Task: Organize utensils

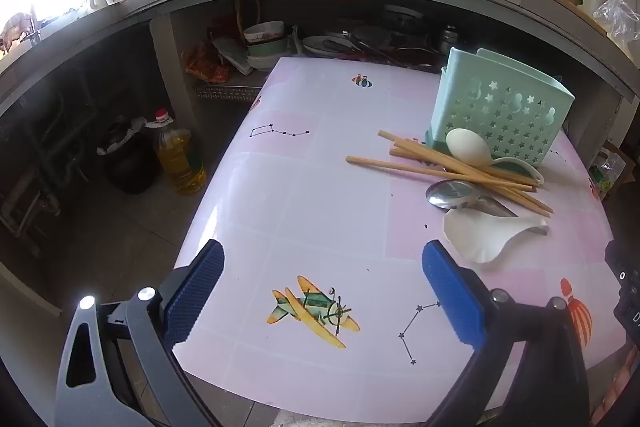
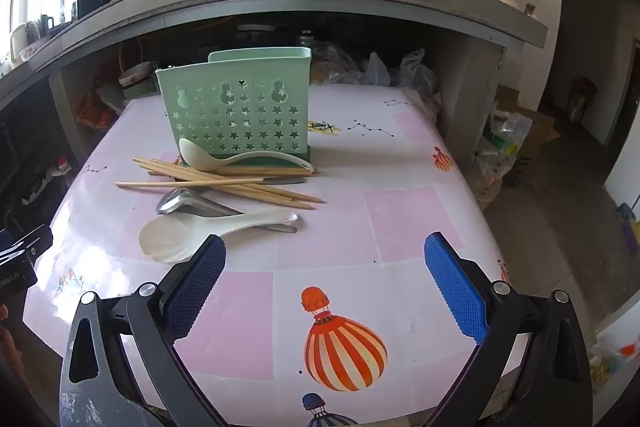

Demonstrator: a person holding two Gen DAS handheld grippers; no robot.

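Glossy tablecloth (image 2: 400, 219); wooden chopsticks (image 2: 240, 187); shiny metal spoon (image 2: 180, 201); perforated plastic holder (image 2: 236, 107).

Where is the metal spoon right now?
The metal spoon lies on the table left of centre in the right wrist view, between the chopsticks behind it and the white rice paddle in front.

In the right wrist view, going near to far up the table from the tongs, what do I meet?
Balloon print → white rice paddle → steel spoon → chopsticks → white soup spoon → green holder.
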